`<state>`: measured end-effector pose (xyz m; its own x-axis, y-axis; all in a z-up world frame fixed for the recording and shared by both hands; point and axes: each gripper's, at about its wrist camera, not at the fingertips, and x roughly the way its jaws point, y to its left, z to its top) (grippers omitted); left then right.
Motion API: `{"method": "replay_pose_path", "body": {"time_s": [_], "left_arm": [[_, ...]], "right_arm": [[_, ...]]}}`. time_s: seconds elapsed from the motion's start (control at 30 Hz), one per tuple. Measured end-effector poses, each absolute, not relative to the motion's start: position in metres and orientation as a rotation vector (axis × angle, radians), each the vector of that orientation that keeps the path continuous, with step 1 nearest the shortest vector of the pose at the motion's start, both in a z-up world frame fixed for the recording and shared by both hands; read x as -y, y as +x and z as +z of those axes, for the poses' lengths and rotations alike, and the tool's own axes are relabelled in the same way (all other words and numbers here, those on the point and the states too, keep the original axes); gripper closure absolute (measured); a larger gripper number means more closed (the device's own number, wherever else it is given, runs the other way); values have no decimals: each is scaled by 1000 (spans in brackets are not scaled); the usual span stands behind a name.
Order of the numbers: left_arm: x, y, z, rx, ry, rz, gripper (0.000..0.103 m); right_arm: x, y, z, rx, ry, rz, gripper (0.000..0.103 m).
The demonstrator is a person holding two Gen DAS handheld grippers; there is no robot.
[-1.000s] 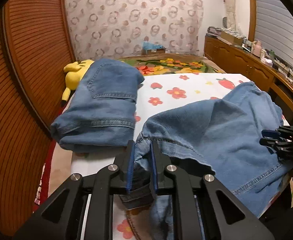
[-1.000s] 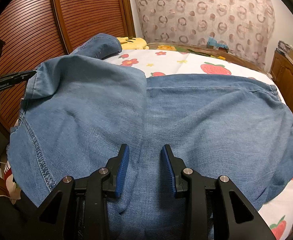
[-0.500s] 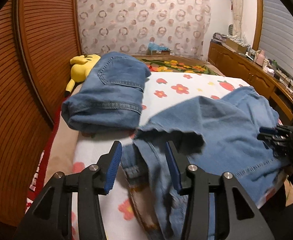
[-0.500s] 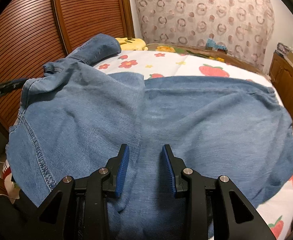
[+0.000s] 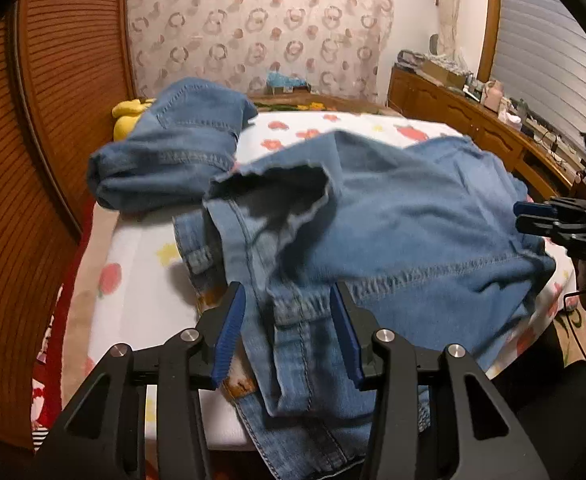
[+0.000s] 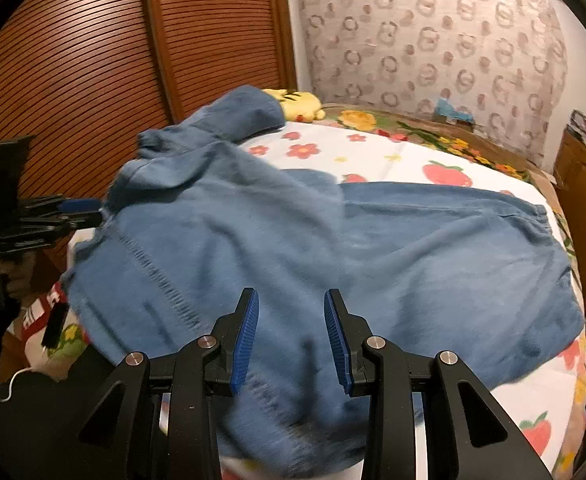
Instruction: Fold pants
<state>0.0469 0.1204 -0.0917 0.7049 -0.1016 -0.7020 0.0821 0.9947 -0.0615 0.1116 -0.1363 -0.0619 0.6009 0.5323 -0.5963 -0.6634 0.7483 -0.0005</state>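
Blue denim pants (image 5: 393, 236) lie spread over the bed with a rumpled hem edge standing up near the left side; they also fill the right wrist view (image 6: 333, 248). My left gripper (image 5: 289, 332) is open, its blue pads on either side of the waistband seam, holding nothing. My right gripper (image 6: 291, 336) is open just above the denim near the bed's front edge. The right gripper also shows at the right of the left wrist view (image 5: 549, 220); the left gripper shows at the left of the right wrist view (image 6: 65, 212).
A second, folded pair of jeans (image 5: 173, 152) lies at the far left of the bed beside a yellow plush toy (image 6: 297, 104). The bed sheet (image 6: 393, 152) has flower and strawberry prints. A wooden slatted wardrobe (image 6: 93, 60) stands left; a cluttered wooden dresser (image 5: 473, 120) stands right.
My left gripper opened and let go of the denim edge, which dropped onto the bed. It then drew back and down toward the waistband. The right gripper stayed open, shifting slightly.
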Motion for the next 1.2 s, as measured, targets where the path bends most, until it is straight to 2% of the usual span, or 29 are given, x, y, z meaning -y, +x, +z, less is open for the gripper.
{"method": "replay_pose_path", "body": {"time_s": [0.23,0.3,0.37,0.47,0.83,0.87,0.9,1.0,1.2], "left_arm": [[-115,47,-105,-804,-30,-136,72],[-114,48,-107,-808,-26,-137,78],[-115,47,-108,-814,-30,-140,91],[-116,42,-101,-802,-30,-151,95],[-112,16,-59,-712,-19,-181,96],[-112,14,-58,-708,-19,-182,96],[-112,12,-55,-704,-20,-186,96],[-109,9,-48,-696,-13,-191,96],[-103,-6,-45,-716,19,-207,96]], "right_arm": [[132,104,-71,-655,-244,728,68],[133,104,-70,-662,-244,731,68],[131,103,-71,-670,-251,730,68],[122,109,-74,-686,-273,717,68],[114,110,-82,-694,-326,720,68],[114,110,-81,-691,-333,722,70],[113,109,-82,-691,-342,723,78],[116,109,-82,-686,-344,734,90],[133,103,-66,-655,-288,761,93]]}}
